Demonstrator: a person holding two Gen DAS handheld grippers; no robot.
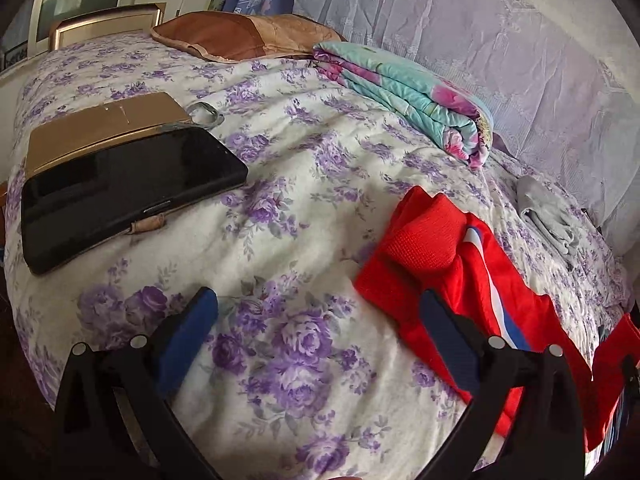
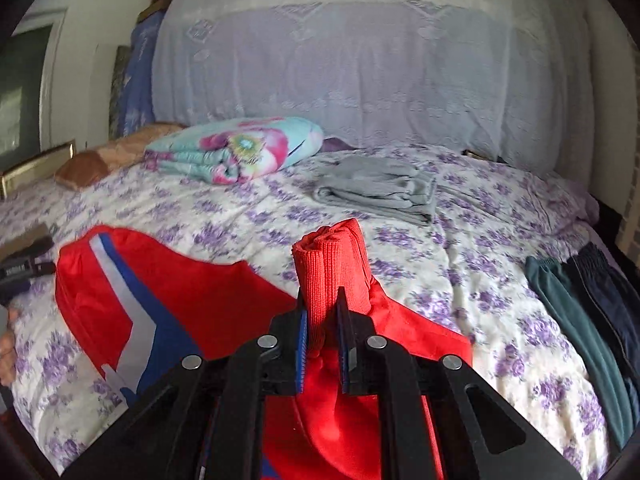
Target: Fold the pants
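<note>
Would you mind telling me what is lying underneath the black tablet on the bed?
A flat gold-brown box lies under the black tablet, which overlaps its near edge; both rest on the floral bedspread. Whatever lies beneath the tablet's middle is covered and cannot be seen.

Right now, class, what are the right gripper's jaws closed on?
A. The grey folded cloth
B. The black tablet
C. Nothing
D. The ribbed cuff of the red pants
D: in the right wrist view the right gripper pinches the ribbed cuff of the red pants.
</note>
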